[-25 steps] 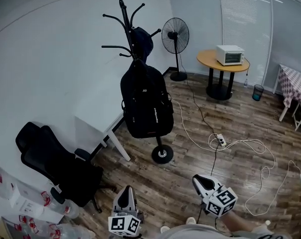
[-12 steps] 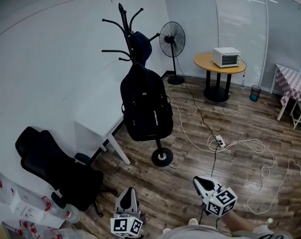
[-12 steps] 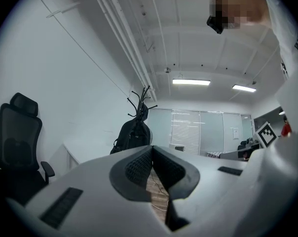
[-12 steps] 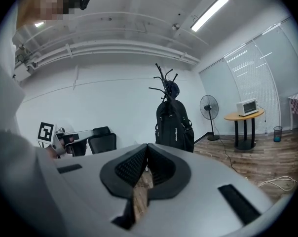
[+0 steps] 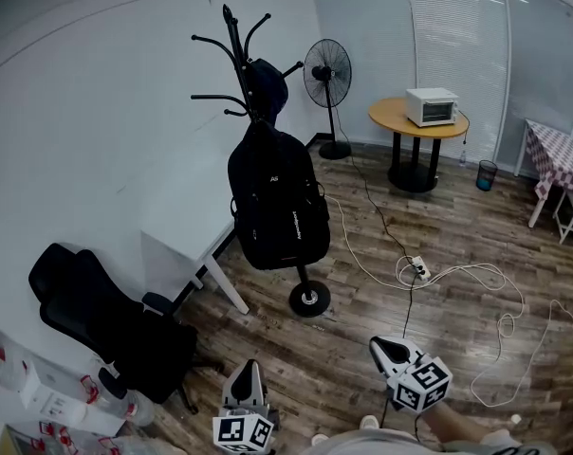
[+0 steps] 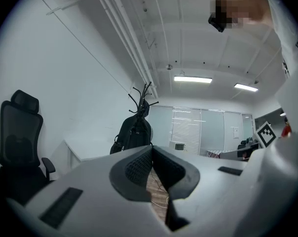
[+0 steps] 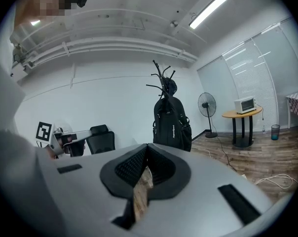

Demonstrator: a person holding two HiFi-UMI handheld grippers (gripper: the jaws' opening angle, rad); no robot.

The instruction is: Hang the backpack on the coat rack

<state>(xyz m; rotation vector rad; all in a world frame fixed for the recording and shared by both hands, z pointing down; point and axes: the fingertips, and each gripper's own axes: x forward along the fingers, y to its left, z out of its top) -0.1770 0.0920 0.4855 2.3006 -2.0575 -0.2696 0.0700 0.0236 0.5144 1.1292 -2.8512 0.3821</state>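
The black backpack [image 5: 277,197] hangs from the black coat rack [image 5: 233,50] near the white wall, above the rack's round base [image 5: 309,298]. Both grippers are far from it, low at the near edge of the head view. My left gripper [image 5: 249,370] is shut with nothing in it, and my right gripper [image 5: 379,349] is shut and empty too. In the left gripper view the pads meet at the left gripper [image 6: 151,150], with the backpack [image 6: 134,135] beyond. The right gripper view shows the closed right gripper [image 7: 146,148] and the backpack [image 7: 172,125] hanging ahead.
A black office chair [image 5: 106,316] stands at the left beside a white table [image 5: 187,235]. A standing fan [image 5: 327,69], a round table [image 5: 415,121] with a white oven [image 5: 431,106], and cables with a power strip [image 5: 419,268] lie on the wooden floor.
The head view has shifted slightly. The backpack, the rack and both grippers keep their places.
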